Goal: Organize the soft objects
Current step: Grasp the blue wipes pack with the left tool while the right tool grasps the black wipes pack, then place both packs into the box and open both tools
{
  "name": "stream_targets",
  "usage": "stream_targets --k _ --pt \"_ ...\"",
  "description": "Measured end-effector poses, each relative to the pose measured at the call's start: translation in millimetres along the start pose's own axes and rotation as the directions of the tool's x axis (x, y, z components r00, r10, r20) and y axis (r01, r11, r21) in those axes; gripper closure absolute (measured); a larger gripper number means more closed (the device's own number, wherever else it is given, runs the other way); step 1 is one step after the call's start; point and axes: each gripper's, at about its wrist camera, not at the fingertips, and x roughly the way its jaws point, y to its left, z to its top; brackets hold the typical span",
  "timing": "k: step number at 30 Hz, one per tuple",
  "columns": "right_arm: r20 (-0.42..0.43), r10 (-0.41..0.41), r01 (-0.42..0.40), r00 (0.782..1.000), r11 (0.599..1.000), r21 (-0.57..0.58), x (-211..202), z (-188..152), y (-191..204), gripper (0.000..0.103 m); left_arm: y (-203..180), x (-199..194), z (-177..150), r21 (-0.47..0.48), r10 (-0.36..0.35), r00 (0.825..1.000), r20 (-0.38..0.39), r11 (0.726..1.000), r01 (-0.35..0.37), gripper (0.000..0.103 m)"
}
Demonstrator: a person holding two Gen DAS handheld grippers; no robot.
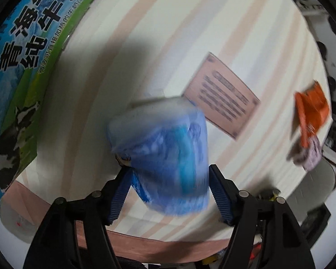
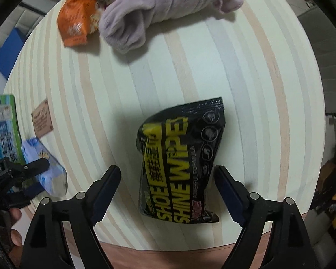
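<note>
Right wrist view: right tongs point(image 2: 168, 170) gape around black wipes pack point(image 2: 181, 161); left tongs point(image 1: 170, 174) loosely straddle blue packet point(image 1: 165, 154).

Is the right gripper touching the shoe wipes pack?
Apart. In the right wrist view the right gripper stands open, the shoe wipes pack lies on the striped table between its fingers, and striped table shows on both sides between pack and pads.

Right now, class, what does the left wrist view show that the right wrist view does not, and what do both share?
Only the left wrist view shows the milk carton's cow picture. Only the right wrist view shows the black shoe wipes pack between the right gripper's open jaws. Both show the blue packet at the left gripper, the orange bag, the lilac cloth, the pink card and the striped table.
</note>
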Motion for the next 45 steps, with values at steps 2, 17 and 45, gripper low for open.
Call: stream_targets --k 2,17,45 --pt "0.011 -0.005 0.004 1.000 1.000 0.021 -2.3 8.0 -13.4 0.015 -8.2 -7.6 10.2 -0.014 0.028 1.000 0.006 1.000 -0.028 0.036" --pt "0.112 0.019 -0.013 0.993 0.999 -0.049 -32.3 -12.9 6.0 0.059 -39.1 -18.2 -66.2 0.389 0.115 0.972 0.206 0.901 -0.190 0.070" --pt "0.085 0.297 -0.238 0.951 0.880 -0.410 -74.9 -124.8 412.1 0.060 209.1 -273.7 113.6 0.324 0.196 0.859 0.473 0.868 -0.377 0.071"
